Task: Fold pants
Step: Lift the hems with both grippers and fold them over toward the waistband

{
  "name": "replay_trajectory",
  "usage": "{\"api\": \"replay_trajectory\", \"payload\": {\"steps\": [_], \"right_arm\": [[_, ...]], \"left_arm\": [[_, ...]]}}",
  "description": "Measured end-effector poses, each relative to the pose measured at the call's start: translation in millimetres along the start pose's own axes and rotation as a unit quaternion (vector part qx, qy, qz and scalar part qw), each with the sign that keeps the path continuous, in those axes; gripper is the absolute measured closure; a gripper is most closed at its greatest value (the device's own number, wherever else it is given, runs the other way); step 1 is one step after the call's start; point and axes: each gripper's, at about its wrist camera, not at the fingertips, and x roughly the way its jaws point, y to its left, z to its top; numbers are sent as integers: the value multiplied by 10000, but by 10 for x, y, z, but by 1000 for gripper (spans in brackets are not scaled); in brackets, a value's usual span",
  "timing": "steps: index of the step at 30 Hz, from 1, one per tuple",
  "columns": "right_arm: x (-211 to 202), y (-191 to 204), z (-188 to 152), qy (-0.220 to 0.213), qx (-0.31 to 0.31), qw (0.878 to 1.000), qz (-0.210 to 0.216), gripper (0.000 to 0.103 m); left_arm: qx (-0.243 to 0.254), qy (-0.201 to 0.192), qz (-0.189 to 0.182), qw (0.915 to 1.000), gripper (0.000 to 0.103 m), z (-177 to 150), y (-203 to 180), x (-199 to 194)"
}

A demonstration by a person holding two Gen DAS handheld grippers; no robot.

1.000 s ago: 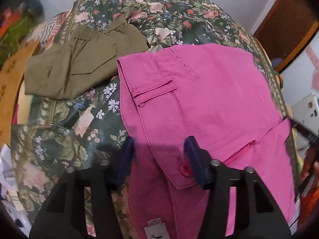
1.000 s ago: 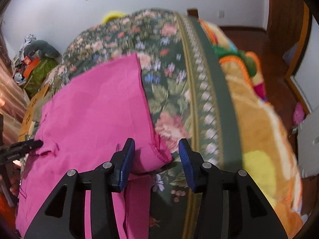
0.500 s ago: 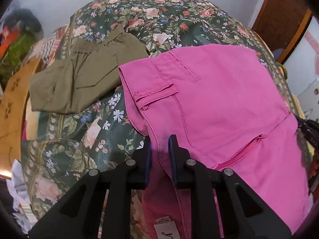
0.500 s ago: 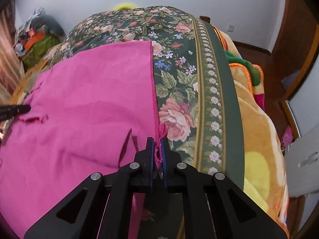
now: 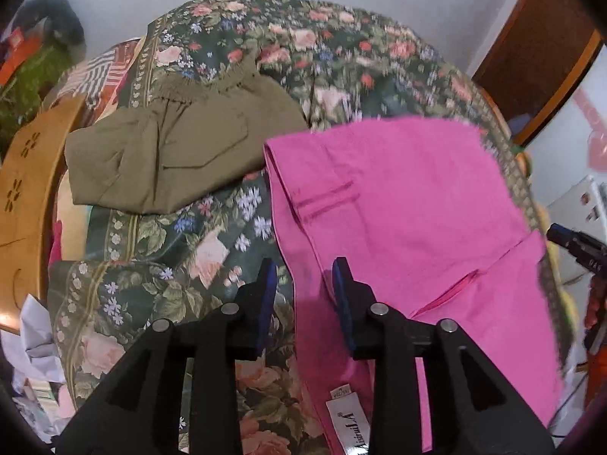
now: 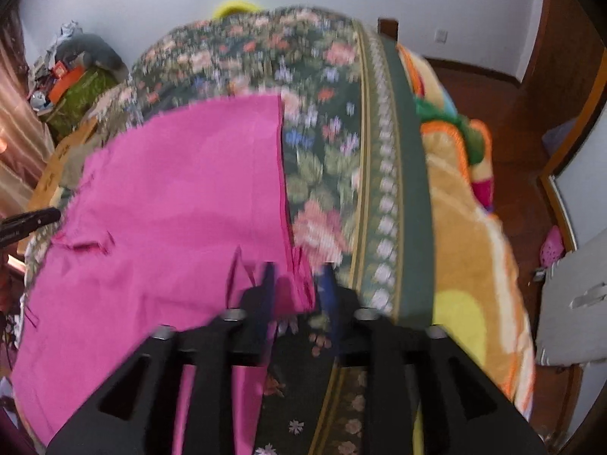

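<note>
Pink pants (image 5: 398,204) lie folded on the floral bedspread (image 5: 159,258); they also show in the right wrist view (image 6: 182,197). My left gripper (image 5: 303,292) is open, its fingers straddling the pants' left edge near the waistband, holding nothing. My right gripper (image 6: 297,292) is open, with the pants' near right corner lying between its fingers. The white label (image 5: 349,421) of the pants shows below the left gripper.
Folded olive pants (image 5: 178,155) lie at the bed's back left. A wooden board (image 5: 26,197) stands at the left edge. An orange patterned blanket (image 6: 466,250) hangs over the bed's right side. The other gripper's tip (image 5: 576,242) shows at the right.
Both grippers were shut on the pink pants' edge half a second ago and have opened, letting go. The pants now lie flat. Both views shifted back slightly.
</note>
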Motion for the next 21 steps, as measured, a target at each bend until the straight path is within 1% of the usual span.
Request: {"api": "replay_trajectory", "payload": {"steps": [1,2,4,5,8,10,13,15,18,21], "right_arm": [[-39,3,43,-92,0,10000,14,55],[-98,16,125,-275,-11,9996,17,53],[-134,25,243,-449,-26,9990,0,53],[-129,43,322,-518,-40,9986,-7,53],[-15,93,546,-635,-86,9979,-1,53],[103,110,664,-691,-160,9974,79,53],[284,121,776,-643,-206,9977,83,52],[482,114,865,-503,-214,9985,52,52],[669,82,943,-349,-243,9991,44,53],[874,94,1040,-208,-279,9994,65,53]], "left_arm": [[-63,-87,-9,9999,70,60,42,-42],[-77,-138,23,9999,65,107,60,-55],[-124,-248,99,9996,58,206,100,-62],[-155,-296,123,9994,57,274,121,-44],[-145,-273,149,9994,56,464,145,99],[-118,-221,137,9996,56,539,148,200],[-135,-47,76,9999,56,642,149,425],[-163,84,46,9998,56,691,157,574],[-113,148,66,9998,56,721,160,735],[-79,176,-50,9998,56,736,168,854]]}}
